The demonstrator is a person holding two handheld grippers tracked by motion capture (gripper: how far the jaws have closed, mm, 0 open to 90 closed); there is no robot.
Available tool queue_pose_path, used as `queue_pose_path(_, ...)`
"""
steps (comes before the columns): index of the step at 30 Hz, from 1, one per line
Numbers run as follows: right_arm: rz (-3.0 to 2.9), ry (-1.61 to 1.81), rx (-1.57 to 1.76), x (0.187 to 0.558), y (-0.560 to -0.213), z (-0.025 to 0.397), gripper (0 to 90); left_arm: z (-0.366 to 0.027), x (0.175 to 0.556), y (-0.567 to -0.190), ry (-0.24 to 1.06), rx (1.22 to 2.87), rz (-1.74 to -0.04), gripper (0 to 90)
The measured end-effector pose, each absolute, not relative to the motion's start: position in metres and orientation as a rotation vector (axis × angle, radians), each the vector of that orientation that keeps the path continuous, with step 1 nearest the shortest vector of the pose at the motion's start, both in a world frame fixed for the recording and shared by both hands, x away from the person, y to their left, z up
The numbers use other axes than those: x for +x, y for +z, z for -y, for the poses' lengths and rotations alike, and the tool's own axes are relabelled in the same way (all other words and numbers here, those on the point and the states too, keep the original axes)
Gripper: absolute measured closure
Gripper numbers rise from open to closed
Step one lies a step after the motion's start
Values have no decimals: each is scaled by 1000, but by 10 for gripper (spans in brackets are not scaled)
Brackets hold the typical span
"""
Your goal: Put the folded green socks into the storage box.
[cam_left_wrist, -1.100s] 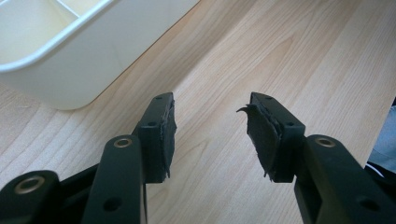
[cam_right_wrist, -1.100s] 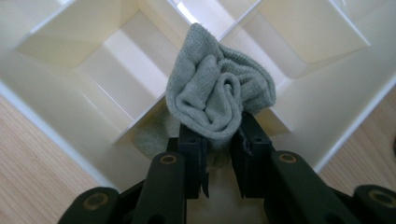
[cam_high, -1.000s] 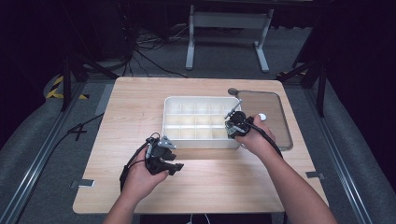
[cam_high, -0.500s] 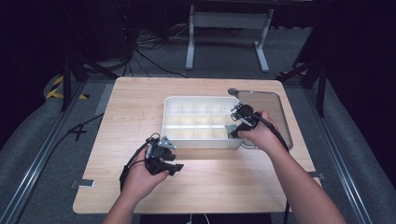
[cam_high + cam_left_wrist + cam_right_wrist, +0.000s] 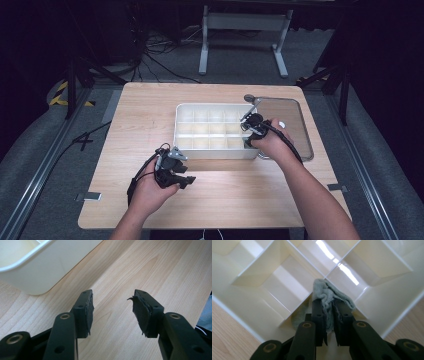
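The white divided tray (image 5: pixel 212 131) sits mid-table (image 5: pixel 240 200). The right claw (image 5: pixel 329 315) dips into the tray's near right corner compartment, jaws pinched on a grey-green cloth (image 5: pixel 329 296). The left claw (image 5: pixel 112 312) rests on bare wood just beside the tray's near left corner, jaws wide apart and empty.

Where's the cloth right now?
The cloth is pinched in the right tongs, down in the divided white tray's near right corner compartment, by the right gripper view.
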State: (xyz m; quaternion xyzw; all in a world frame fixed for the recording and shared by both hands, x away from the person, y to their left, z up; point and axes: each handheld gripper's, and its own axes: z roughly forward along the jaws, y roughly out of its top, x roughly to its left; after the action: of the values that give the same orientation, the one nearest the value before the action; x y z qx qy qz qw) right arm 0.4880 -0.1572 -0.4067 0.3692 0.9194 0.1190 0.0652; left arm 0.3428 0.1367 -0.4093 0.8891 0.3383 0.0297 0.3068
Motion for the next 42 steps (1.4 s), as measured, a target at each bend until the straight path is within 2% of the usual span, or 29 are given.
queue_pose_path(8,-2786,381,1153,490,-412,158,789,-140,342,-408,85,2344,-893,516)
queue_pose_path(15,-2754,565,1192,480,-397,176,653,-142,342,-408,81,2341,-901,515)
queue_pose_path(21,-2693,711,1153,466,-377,189,594,-144,340,-407,82,2336,-901,515)
queue_pose_path(32,-2658,1013,984,416,-345,209,534,-144,334,-398,71,2337,-873,514)
queue_pose_path(42,-2663,1123,836,376,-351,207,496,-141,329,-389,73,2363,-843,507)
